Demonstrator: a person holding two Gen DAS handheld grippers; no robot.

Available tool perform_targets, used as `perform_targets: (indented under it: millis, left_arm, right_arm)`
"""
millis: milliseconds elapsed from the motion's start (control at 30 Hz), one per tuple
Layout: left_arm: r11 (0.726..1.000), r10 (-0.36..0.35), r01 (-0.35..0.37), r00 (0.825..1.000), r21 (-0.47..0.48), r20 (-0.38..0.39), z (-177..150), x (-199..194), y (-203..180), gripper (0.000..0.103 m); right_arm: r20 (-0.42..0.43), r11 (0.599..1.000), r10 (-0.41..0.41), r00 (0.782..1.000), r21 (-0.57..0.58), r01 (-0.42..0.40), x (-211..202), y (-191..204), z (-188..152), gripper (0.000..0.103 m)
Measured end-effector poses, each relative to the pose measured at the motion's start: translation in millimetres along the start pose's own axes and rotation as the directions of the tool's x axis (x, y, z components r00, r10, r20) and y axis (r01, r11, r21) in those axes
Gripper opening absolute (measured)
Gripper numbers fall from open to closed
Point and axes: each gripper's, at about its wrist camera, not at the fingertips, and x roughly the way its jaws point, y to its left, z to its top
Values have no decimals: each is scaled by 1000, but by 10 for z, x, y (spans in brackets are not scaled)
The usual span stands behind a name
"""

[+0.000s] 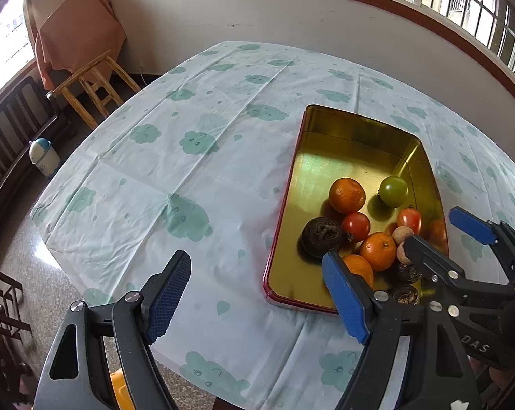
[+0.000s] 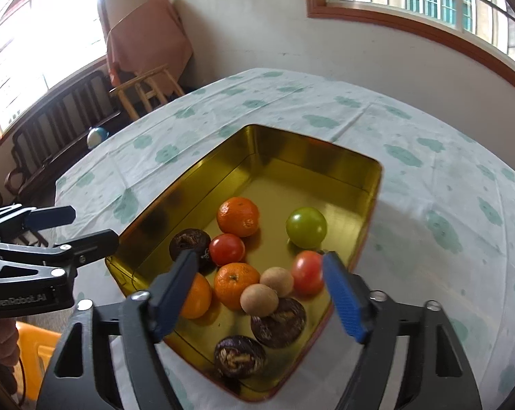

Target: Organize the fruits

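Observation:
A gold metal tin [image 1: 343, 147] [image 2: 291, 157] sits on the table and holds the fruit: oranges [image 2: 238, 216], red tomatoes [image 2: 226, 249], a green tomato [image 2: 306, 227] [image 1: 393, 191], small tan round fruits [image 2: 259, 299] and dark wrinkled fruits [image 2: 278, 317]. My left gripper [image 1: 257, 294] is open and empty, hovering above the cloth at the tin's near left corner. My right gripper [image 2: 261, 294] is open and empty, held above the near end of the tin over the fruit; it also shows in the left wrist view [image 1: 442, 235].
The table wears a white cloth with green cloud prints [image 1: 189, 143]. A wooden stool [image 1: 93, 85] and a cloth-draped object stand at the far left corner. A dark bench [image 2: 59, 130] lines the left wall. A small bin [image 1: 44, 157] sits on the floor.

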Motion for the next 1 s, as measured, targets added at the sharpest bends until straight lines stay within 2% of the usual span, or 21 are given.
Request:
perform_targets:
  millis: [67,133,233,733,1000]
  left_arm:
    - [1000,-3,3,1000,8,1,-7,-11,-31,77]
    - [1000,-7,7,1000,12,0,-12,-22,-62,77]
    - [1000,-9,9,1000,22,1,-21,-40,-104,77]
    - [998,-18,18,1000,58,-2,-78,-98,-270,78]
    - [997,-21,22,1000,73,-10,-105,-106,-340,78]
  right_arm:
    - [6,1000,-15,1000,16,15,-71,-30,-16,86]
    - [4,999,-13,1000,45,12,-131,-67,-44,95]
    - [-20,998,-10,1000,67,12,-170,-91,-108,97]
    - [-92,992,-68,993,103,77,-235,-165,-406,99]
    - [-107,994,-57,993,90,67,-223,-115,-440,100]
